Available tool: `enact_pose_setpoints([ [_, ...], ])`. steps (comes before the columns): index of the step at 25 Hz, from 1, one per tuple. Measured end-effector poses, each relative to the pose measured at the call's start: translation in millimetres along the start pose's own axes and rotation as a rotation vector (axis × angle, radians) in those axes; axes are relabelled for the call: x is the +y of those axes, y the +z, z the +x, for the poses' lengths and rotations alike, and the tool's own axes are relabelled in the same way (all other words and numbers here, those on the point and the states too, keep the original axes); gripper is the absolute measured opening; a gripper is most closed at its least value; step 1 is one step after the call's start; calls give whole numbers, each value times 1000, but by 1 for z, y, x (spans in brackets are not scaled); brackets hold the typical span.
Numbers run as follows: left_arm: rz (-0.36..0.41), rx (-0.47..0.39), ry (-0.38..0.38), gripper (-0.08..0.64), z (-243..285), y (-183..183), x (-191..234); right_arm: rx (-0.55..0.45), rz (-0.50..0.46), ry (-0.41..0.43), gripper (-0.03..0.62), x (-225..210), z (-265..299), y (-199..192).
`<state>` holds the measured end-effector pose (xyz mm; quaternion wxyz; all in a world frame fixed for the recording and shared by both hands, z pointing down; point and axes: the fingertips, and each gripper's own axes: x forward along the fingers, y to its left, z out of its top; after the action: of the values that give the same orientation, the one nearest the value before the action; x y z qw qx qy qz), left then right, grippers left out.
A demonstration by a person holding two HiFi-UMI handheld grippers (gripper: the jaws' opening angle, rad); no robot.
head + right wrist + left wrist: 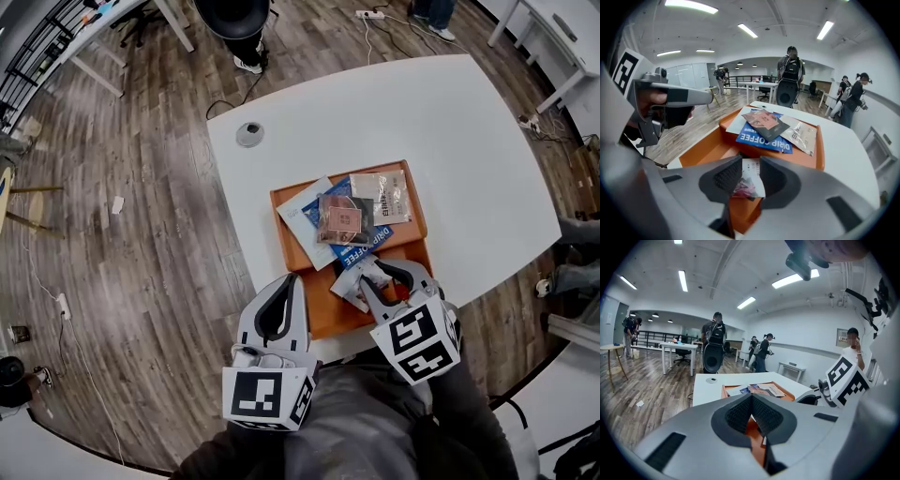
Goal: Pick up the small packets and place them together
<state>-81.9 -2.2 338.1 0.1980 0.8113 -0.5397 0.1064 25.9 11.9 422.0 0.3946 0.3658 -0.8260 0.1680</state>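
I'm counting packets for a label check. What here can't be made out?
Small white packet with pink print: lower part hidden between the right gripper's jaws, right gripper view.
Blue drip-coffee packet: partly covered by the dark pink-labelled packet, head view.
Orange plastic tray's near corners: head view, covered by the left gripper and right gripper.

White table (450, 122), orange tray (322, 305) sitting on it at the near edge. Small round grey disc (249, 134) beyond the tray, near the table's far-left corner.
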Motion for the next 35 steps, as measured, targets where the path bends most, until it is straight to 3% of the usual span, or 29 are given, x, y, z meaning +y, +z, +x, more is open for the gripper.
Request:
enact_pose_setpoints([
  [5, -3, 17, -6, -5, 6, -6, 3, 36, 4, 8, 111, 1, 11, -10],
  [13, -14, 41, -6, -5, 12, -11, 11, 115, 0, 54, 211, 9, 30, -23],
  [21, -30, 60, 4, -5, 21, -17, 23, 254, -54, 55, 216, 10, 45, -40],
  [24, -34, 62, 0, -5, 23, -18, 23, 255, -54, 64, 190, 10, 45, -40],
  [27, -34, 59, -4, -5, 23, -18, 21, 249, -71, 42, 88, 6, 45, -40],
  [35, -24, 36, -1, -5, 12, -12, 21, 189, -100, -20, 35, 5, 32, -30],
])
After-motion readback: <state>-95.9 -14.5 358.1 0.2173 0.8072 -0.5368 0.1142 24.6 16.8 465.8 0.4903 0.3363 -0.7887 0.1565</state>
